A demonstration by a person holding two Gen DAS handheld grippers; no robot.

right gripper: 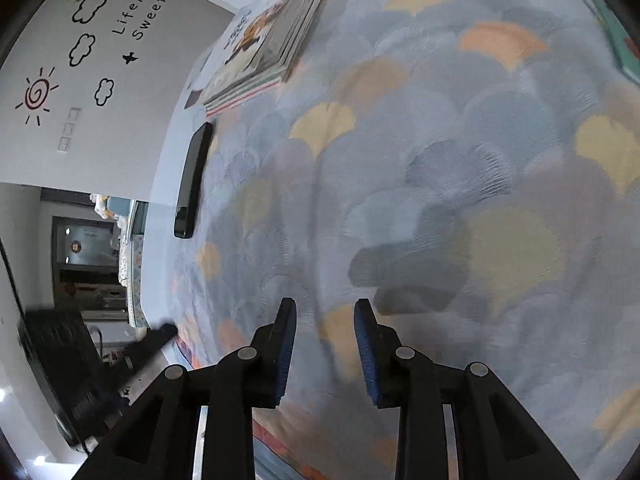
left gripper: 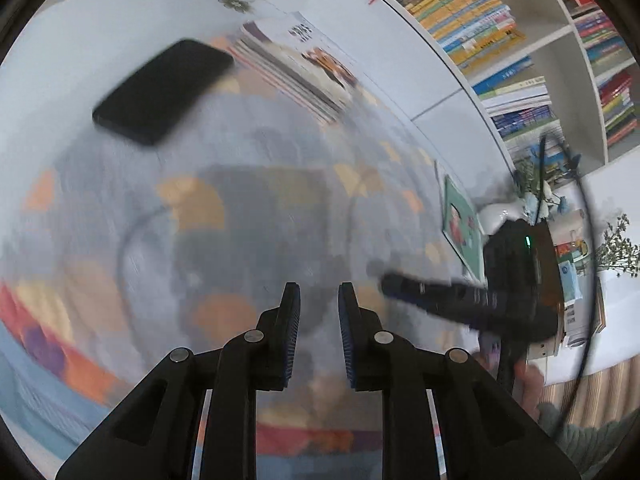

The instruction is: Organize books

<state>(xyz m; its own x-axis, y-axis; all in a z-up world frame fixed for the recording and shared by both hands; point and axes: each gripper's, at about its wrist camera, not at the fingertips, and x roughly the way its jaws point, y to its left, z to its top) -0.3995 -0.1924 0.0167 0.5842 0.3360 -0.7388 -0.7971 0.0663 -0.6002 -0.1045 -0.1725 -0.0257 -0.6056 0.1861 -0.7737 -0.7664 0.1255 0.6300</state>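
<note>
— Left gripper [left gripper: 319,300]?
— Hanging over the patterned cloth [left gripper: 248,216], jaws parted a little, blue pads [left gripper: 347,328] facing each other, nothing between them. Much blur across the cloth.
— Right gripper [right gripper: 325,320]?
— Same story: jaws slightly apart, nothing held, tilted down over the scalloped grey, yellow and orange cloth. Also visible in the left wrist view as a dark shape at the right, just in front of a green picture book [left gripper: 460,220] lying near the worktop's right edge.
— Books to sort?
— Stack of thin books [left gripper: 296,68] at the far side of the worktop, spines fanned, top cover with an orange cartoon figure. Well apart from both grippers. Seen from the right wrist at far left [right gripper: 268,48].
— Anything beside the stack?
— Black phone [left gripper: 160,92], face down or screen dark, cannot tell which, lying just left of the stack on the cloth's edge.
— Beyond the worktop?
— White bookshelf [left gripper: 560,40] at far right, packed with coloured spines, some upright, some stacked flat. White vase [left gripper: 496,216] with sprigs near the right edge. Wall with sun, clouds and "Life is Sweet" lettering [right gripper: 140,16] at far left.
</note>
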